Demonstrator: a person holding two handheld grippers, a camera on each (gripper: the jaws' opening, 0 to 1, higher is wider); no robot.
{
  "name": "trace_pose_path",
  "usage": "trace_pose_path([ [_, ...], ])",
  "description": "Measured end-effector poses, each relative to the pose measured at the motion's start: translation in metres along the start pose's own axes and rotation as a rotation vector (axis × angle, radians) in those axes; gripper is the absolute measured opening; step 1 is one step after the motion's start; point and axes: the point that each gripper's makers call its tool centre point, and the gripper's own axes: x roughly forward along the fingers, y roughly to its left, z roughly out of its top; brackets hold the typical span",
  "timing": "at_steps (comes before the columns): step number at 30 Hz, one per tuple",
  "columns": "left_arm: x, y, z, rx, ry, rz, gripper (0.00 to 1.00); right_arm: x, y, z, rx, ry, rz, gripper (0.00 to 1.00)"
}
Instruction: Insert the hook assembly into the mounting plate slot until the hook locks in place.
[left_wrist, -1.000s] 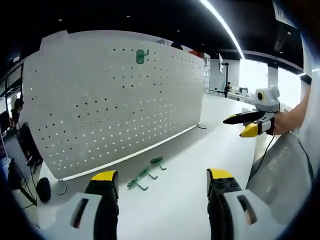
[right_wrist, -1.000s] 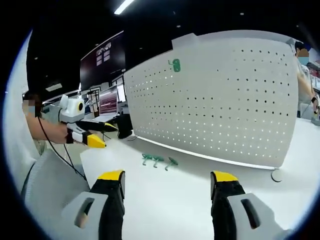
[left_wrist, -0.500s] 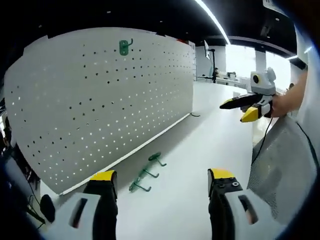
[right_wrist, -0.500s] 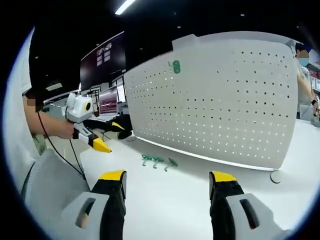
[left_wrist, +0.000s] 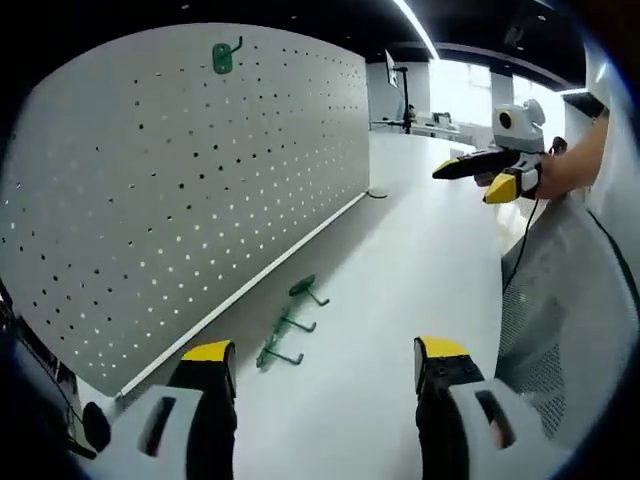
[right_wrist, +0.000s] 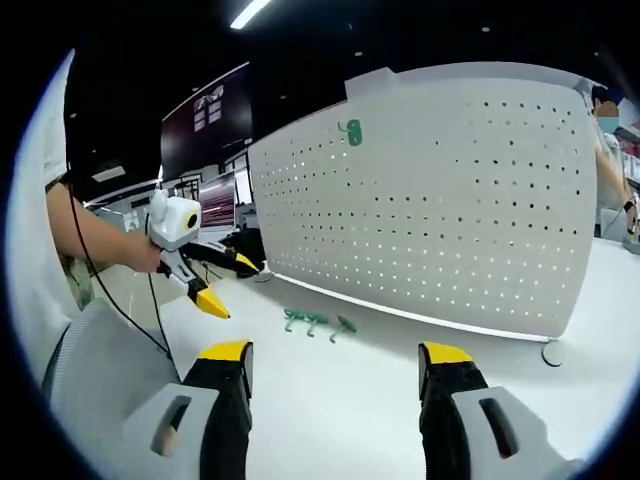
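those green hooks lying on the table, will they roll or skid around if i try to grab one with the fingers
The green hooks lie flat on the table by the pegboard. Their bent ends and flat plates probably stop any rolling. They look thin and small, so likely light and rigid. The tabletop looks smooth, so a nudge may make one skid or spin instead of lifting.

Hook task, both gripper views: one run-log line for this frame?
phase: approach | left gripper: open, empty | right gripper: open, empty | green hooks: loose on table | pegboard: one green hook mounted
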Motion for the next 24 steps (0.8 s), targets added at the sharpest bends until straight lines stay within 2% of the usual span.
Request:
trace_pose_path([
  [9,0.009,0.009,-0.014,0.037,0.066,-0.016,0.75,0.000,0.000,0.000,-0.002,0.003,0.000,0.65],
  [24,0.026,0.013,-0.033,0.093,0.162,-0.061,0.74,0.000,-0.001,0.000,0.005,-0.001,0.001,0.64],
])
